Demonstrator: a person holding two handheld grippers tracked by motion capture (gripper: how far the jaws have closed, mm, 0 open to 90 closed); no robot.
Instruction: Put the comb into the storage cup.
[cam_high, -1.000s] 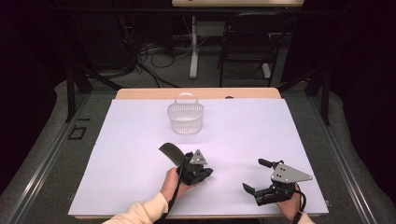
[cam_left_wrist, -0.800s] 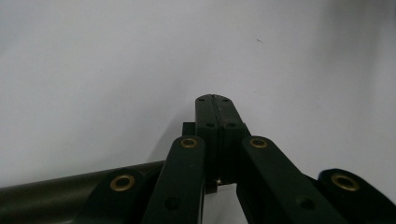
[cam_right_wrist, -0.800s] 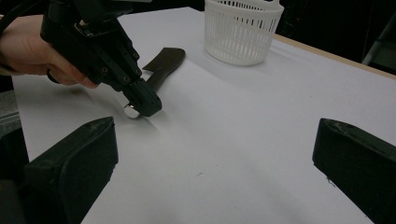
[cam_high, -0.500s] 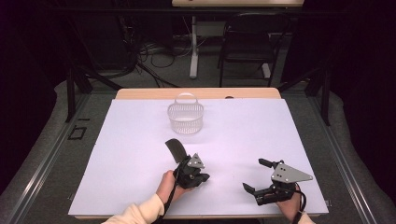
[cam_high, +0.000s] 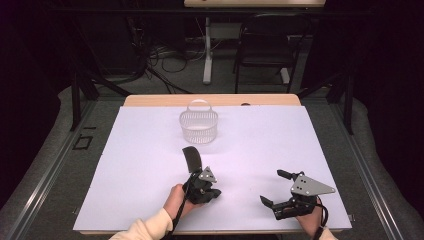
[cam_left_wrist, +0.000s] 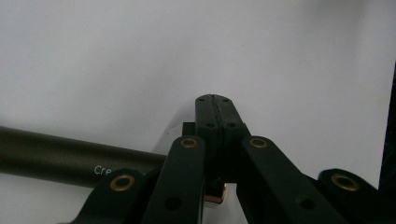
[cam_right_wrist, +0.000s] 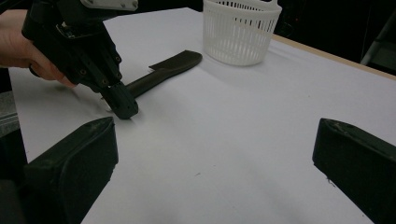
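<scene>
- Count: one dark spatula (cam_high: 192, 159), one white slotted basket (cam_high: 199, 126), two grippers, all on one white table (cam_high: 125, 165).
- Spatula lies flat near the table's middle, blade end towards the basket and well apart from it.
- Left gripper (cam_left_wrist: 215, 105): jaws closed, pads pressed flat together, nothing between them; tip down at the sheet, just beside the spatula's handle. Contact with the handle possible, hard to judge.
- Right gripper (cam_high: 275, 189): jaws wide open, empty, well apart from the spatula.
</scene>
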